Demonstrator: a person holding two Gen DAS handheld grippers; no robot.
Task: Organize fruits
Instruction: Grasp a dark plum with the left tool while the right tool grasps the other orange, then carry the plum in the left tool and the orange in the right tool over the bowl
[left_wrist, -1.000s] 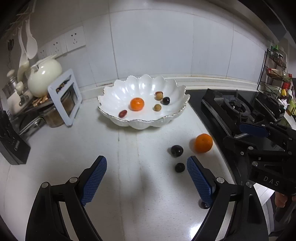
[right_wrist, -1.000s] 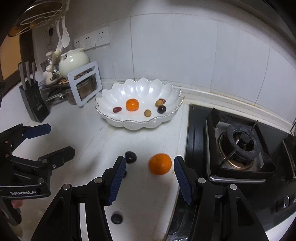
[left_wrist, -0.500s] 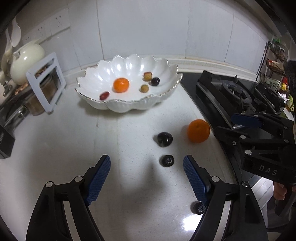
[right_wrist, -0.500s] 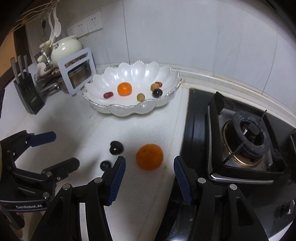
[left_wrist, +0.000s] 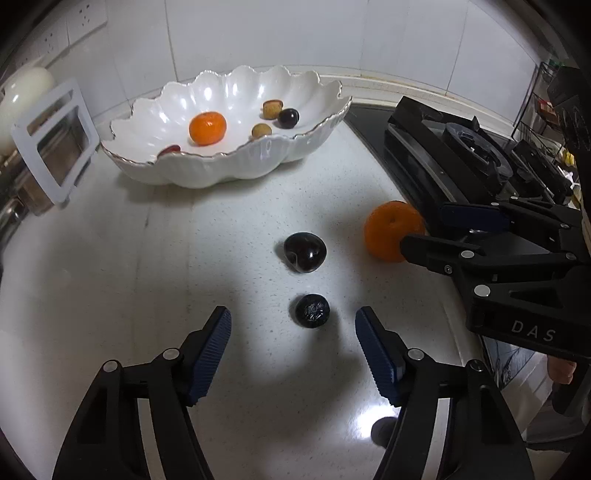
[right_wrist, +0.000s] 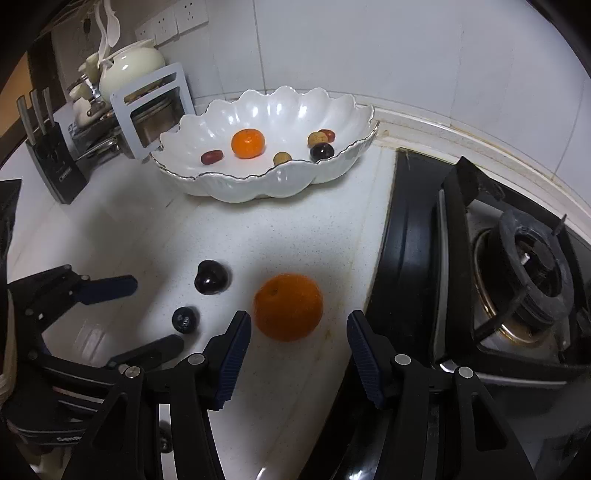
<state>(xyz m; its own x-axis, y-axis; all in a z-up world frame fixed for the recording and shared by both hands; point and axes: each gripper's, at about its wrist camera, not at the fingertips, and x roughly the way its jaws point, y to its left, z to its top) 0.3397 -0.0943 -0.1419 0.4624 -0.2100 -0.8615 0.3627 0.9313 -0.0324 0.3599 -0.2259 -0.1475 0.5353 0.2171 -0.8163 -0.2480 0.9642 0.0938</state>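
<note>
my left claw (left_wrist: 293, 332) hangs over the white surface (left_wrist: 110, 295), jaws apart but just closing in, the small dark berry (left_wrist: 312, 310) ahead between the tips, untouched. my right claw (right_wrist: 299, 334) stands half open around the near side of the loose orange (right_wrist: 288, 306), not gripping. a dark plum (left_wrist: 305, 252) lies between them. the scalloped bowl (right_wrist: 258, 184) behind holds another orange and small fruits.

You have a white speckled countertop (left_wrist: 110, 280) before you. On it, far back, rests the scalloped white bowl (left_wrist: 236, 168). Nearer lie three loose fruits: an orange (right_wrist: 288, 306) on the right just beside the black gas stove (right_wrist: 517, 288), a dark plum (left_wrist: 305, 252) and, nearest, a small dark berry (left_wrist: 312, 311). Far left stands a knife block (right_wrist: 55, 162).
</note>
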